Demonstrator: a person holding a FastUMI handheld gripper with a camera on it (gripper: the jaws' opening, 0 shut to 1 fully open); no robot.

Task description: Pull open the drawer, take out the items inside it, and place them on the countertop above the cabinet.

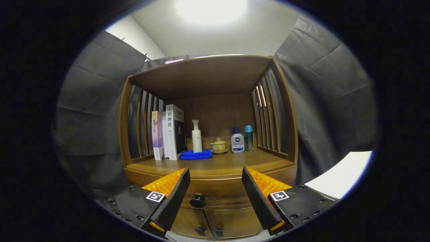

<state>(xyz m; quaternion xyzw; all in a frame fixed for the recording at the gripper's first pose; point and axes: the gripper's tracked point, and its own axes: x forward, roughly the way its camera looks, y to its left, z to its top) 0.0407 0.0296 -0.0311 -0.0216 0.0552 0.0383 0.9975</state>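
Facing the brown wooden cabinet (pixel 208 174), the hand-held gripper (pixel 215 188) has its two black-padded, orange-backed fingers (pixel 174 198) spread wide apart with nothing between them, so the work looks to be at its very first step: reaching for the drawer. That drawer (pixel 215 195), a shut wooden front just under the countertop, carries a round black knob (pixel 198 201) sitting between the fingers and a little ahead of them, nearer the left one. What lies inside is hidden while it is closed. Next, I judge, the fingers must move in, centre on the knob, close on it and pull straight back. On the countertop (pixel 231 164) stand upright books (pixel 168 134), a white pump bottle (pixel 197 136) on a folded blue cloth (pixel 196 155), a small lidded ceramic cup (pixel 219 145), a white-and-blue pump bottle (pixel 237 140) and a teal cylinder (pixel 249 137); bare wood remains in front.
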